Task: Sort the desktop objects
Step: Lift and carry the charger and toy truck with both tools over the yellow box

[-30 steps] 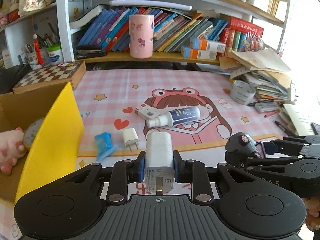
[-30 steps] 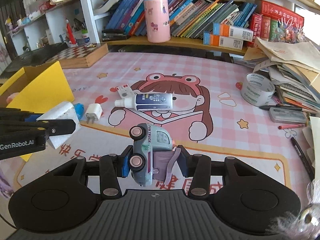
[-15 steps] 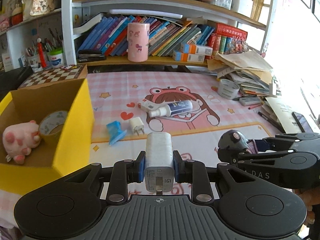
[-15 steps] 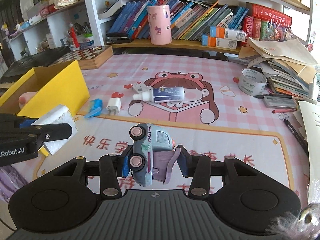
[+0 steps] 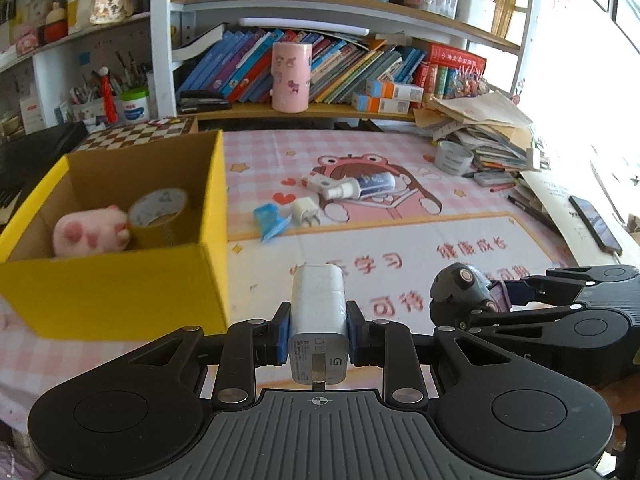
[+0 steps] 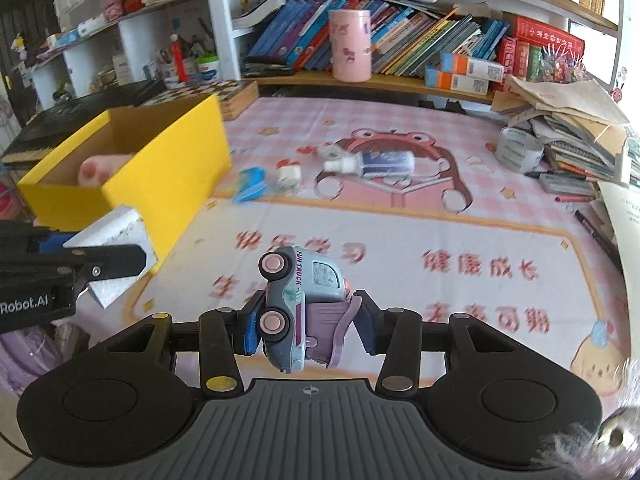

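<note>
White charger, grey-blue toy truck

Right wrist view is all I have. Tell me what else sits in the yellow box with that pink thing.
Observer: The pink thing is a plush toy. Right beside it in the yellow box stands a roll of brown tape.
Operator: Name the white block in the left gripper.
Observer: It is a white charger, clamped between the left gripper pads with its label end toward the camera.
Operator: Report what lies past the papers at the desk's right edge.
Observer: A dark phone lies flat there.
</note>
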{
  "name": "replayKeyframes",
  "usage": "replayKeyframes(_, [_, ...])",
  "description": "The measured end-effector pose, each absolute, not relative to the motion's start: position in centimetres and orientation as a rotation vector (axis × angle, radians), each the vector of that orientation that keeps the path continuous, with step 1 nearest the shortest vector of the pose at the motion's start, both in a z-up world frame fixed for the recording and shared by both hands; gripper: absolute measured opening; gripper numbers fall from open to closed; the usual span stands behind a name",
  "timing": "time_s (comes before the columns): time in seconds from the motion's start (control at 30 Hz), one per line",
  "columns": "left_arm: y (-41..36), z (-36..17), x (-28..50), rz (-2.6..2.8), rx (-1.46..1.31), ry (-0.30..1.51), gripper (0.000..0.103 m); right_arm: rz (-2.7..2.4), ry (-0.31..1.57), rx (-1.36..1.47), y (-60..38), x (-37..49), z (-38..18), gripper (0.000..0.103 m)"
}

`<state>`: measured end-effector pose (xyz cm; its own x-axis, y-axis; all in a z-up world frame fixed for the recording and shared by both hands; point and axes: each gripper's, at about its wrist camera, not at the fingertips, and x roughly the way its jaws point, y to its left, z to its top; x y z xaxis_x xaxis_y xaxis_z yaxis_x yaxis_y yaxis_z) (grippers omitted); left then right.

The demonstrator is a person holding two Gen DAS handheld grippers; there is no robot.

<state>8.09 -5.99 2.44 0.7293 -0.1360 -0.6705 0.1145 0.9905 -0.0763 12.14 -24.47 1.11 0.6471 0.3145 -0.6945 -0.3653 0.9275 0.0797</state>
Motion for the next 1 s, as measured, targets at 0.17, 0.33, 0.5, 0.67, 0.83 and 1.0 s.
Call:
replayKeyframes(0.17, [-4.5, 2.3, 5.3, -0.144, -0.019, 0.753, 0.025, 0.393, 0.784, -0.061, -22.7, 9.1, 0.8, 0.043])
replayKeyframes(0.33, [-2.6, 2.0, 2.8, -0.130, -0.021, 0.762, 0.025, 0.413, 0.795, -0.064, -20.7, 6.5, 0.2, 0.043])
replayKeyframes(0.5, [-0.8, 2.0, 0.7, -0.106, -0.029, 0.761, 0.025, 0.439, 0.794, -0.070, -18.7, 4.5, 0.0, 0.043])
replayKeyframes(0.67, [0.8, 2.1, -0.7, -0.084, -0.055, 0.756, 0.025, 0.471, 0.789, -0.094, -16.9, 3.1, 0.2, 0.043])
replayKeyframes(0.83, [1.7, 2.0, -1.5, -0.078, -0.071, 0.748, 0.025, 0.486, 0.786, -0.118, -15.6, 2.4, 0.4, 0.043])
replayKeyframes(1.0, [2.4, 2.0, -2.2, -0.061, -0.086, 0.741, 0.025, 0.499, 0.787, -0.130, -14.9, 1.9, 0.4, 0.043])
